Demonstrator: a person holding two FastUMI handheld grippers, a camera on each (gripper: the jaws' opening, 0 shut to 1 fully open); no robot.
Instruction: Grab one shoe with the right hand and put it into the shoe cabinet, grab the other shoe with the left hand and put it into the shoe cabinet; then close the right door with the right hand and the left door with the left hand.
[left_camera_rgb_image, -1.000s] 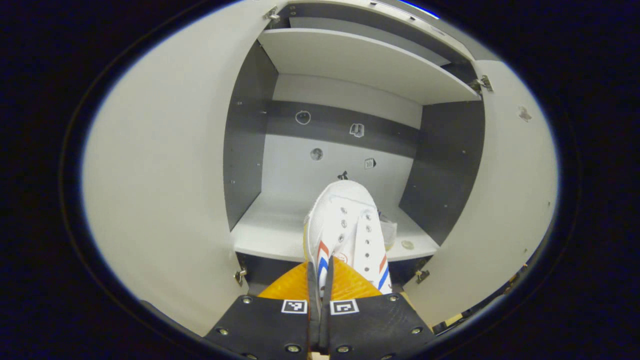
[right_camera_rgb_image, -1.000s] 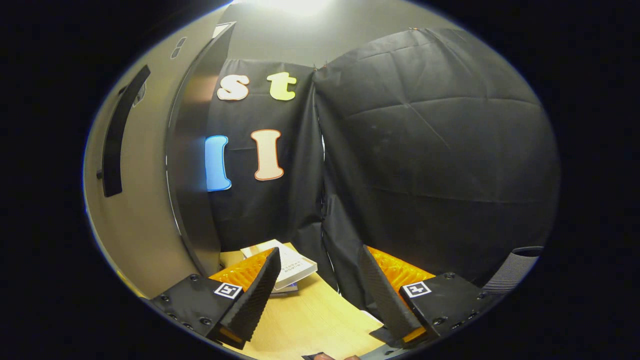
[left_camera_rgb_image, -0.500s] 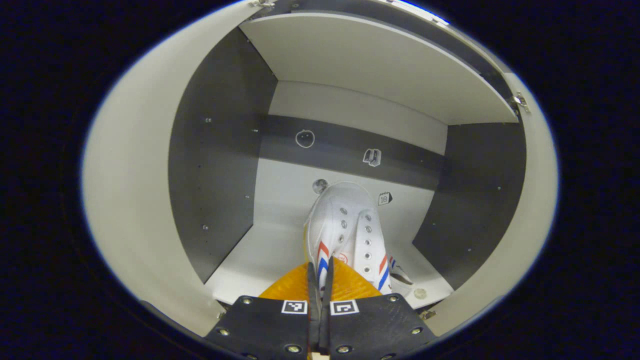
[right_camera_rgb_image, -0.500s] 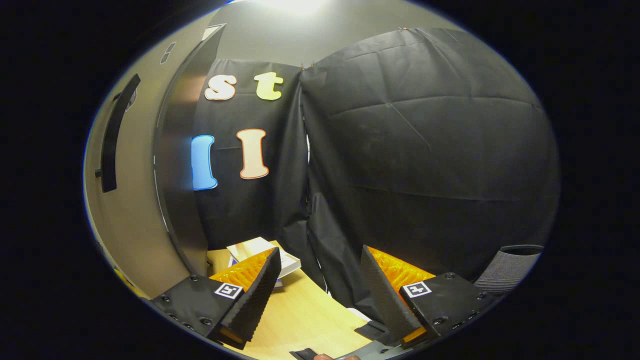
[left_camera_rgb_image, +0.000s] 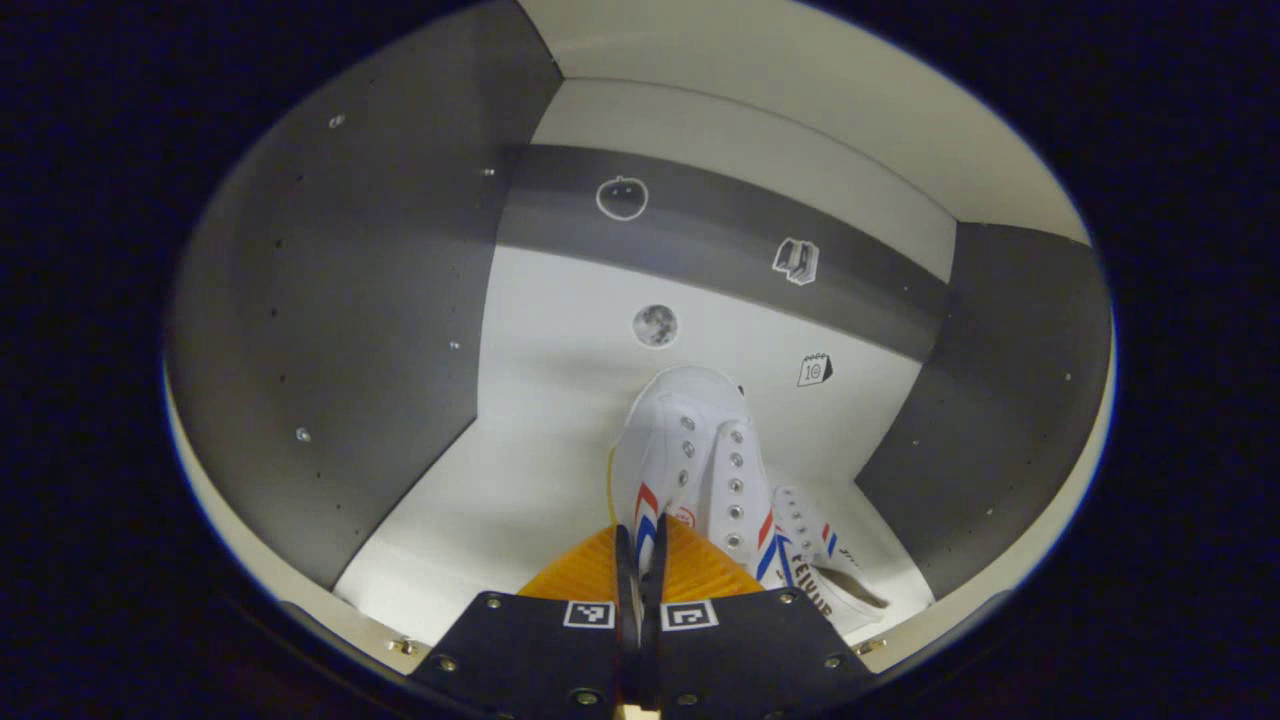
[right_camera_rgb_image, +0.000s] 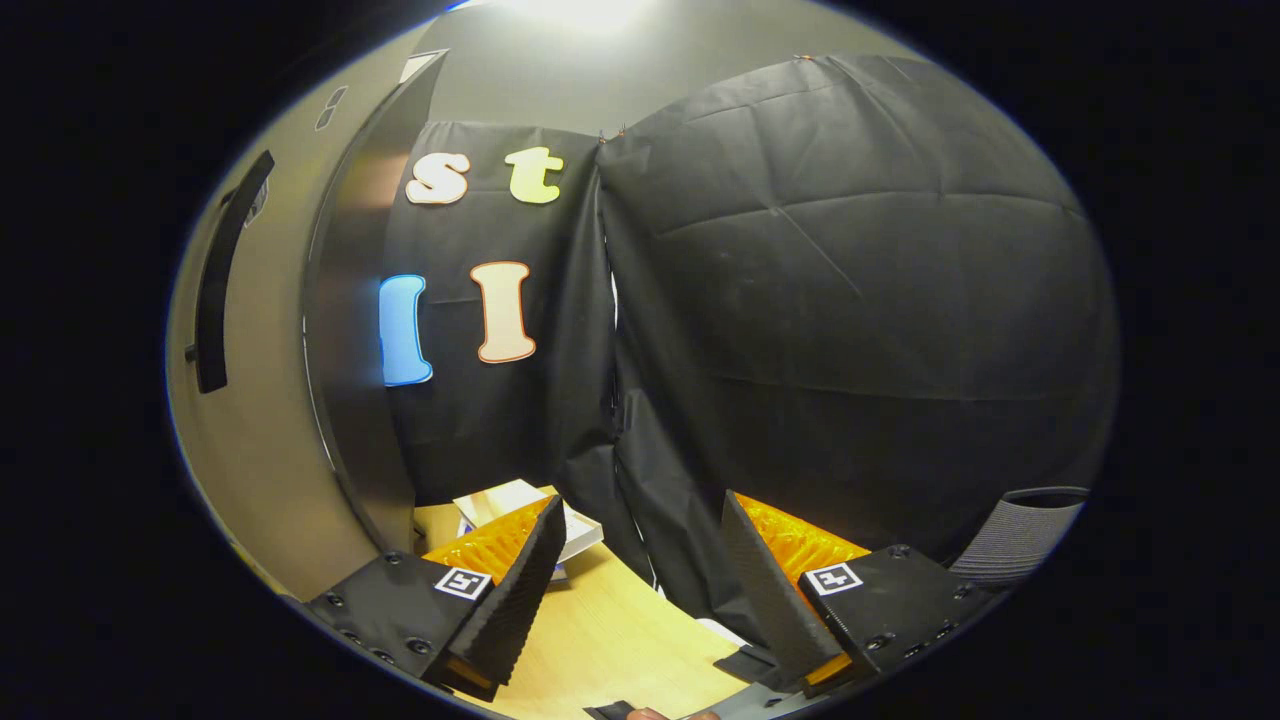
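In the left gripper view, my left gripper (left_camera_rgb_image: 640, 545) is shut on the heel edge of a white sneaker (left_camera_rgb_image: 685, 455) with red and blue stripes. The sneaker points toe-first toward the cabinet's back wall, inside the lower compartment over the white shelf floor (left_camera_rgb_image: 500, 500). A second matching sneaker (left_camera_rgb_image: 815, 560) lies on that floor just to the right, partly hidden behind the held one. In the right gripper view, my right gripper (right_camera_rgb_image: 635, 590) is open with nothing between its fingers. It hangs outside the cabinet, beside the open right door (right_camera_rgb_image: 270, 330) with its black handle (right_camera_rgb_image: 218, 270).
The compartment has dark grey side walls (left_camera_rgb_image: 350, 330) and small stickers on the back wall. In the right gripper view, a wooden table top (right_camera_rgb_image: 610, 650) lies below with a stack of books (right_camera_rgb_image: 515, 510) by the door, and a grey chair back (right_camera_rgb_image: 1020, 525) stands at the right.
My left gripper has carried the sneaker forward from the cabinet's front edge deep into the lower compartment, next to the other shoe. The right gripper has barely shifted.
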